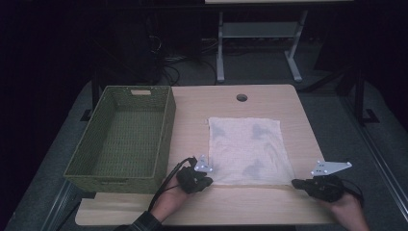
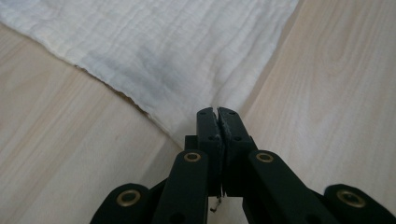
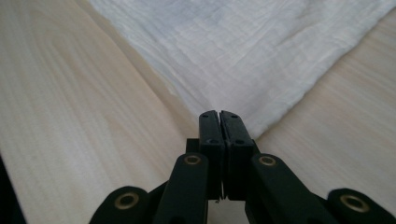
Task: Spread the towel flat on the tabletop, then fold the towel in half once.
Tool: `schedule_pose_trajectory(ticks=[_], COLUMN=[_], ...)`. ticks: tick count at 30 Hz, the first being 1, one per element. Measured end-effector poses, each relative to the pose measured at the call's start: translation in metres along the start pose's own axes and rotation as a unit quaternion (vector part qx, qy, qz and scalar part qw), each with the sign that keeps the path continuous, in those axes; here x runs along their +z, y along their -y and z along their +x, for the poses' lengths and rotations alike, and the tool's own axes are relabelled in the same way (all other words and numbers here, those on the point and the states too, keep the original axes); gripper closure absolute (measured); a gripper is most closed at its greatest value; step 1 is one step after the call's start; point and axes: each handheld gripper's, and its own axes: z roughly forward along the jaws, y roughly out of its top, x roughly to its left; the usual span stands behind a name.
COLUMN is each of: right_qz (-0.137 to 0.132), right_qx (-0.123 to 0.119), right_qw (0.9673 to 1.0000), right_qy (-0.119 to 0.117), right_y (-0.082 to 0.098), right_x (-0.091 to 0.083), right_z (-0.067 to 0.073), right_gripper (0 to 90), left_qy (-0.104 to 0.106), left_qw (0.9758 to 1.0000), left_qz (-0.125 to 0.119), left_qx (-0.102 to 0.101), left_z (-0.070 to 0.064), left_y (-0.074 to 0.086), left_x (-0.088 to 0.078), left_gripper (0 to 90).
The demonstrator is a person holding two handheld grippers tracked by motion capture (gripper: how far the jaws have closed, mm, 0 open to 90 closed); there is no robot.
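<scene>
Pale wood tabletop (image 1: 250,202) under a dark room, with table legs and cables on the floor beyond its far edge. My landmark is the white cloth (image 1: 248,149), spread flat with a few grey smudges on it, lying right of the tabletop's middle.

My left tool (image 1: 208,181) sits at the cloth's near left corner. In the left gripper view its jaws are pressed together, and the corner of the cloth (image 2: 154,60) runs right in between the tips, so I have it pinched there. No earlier moment is needed to see that: the fabric edge narrows to a point at the jaws.

My right tool (image 1: 294,183) is at the cloth's near right corner. In the right gripper view the jaws are likewise together on the corner of the cloth (image 3: 243,51), the weave gathering into the tips.

Left of the cloth, well apart from it, stands a green woven basket (image 1: 166,132) along the tabletop's left side. Beyond the cloth's far edge is a round hole (image 1: 241,97) in the tabletop.
</scene>
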Motion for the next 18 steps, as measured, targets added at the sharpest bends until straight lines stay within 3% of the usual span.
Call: schedule_pose_trajectory(ticks=[5, 10, 18], right_qz=[0.0, -0.019, -0.04], right_qx=[-0.006, 0.006, 0.015], right_qw=[0.9999, 0.9998, 0.9991], right_qy=[-0.008, -0.004, 0.006], right_y=[0.004, -0.003, -0.023], right_x=[0.001, -0.002, 0.003], right_z=[0.007, 0.003, -0.008], right_gripper=[84.2, 68.7, 64.0], left_qy=[0.012, 0.014, 0.008], left_qw=[0.9998, 0.9992, 0.9981], left_qz=[-0.009, -0.029, -0.04], left_qx=[-0.011, -0.025, -0.045], left_z=[-0.004, 0.002, 0.025], left_y=[0.007, 0.003, -0.015], left_x=[-0.003, -0.004, -0.001], left_gripper=[86.5, 69.5, 58.7])
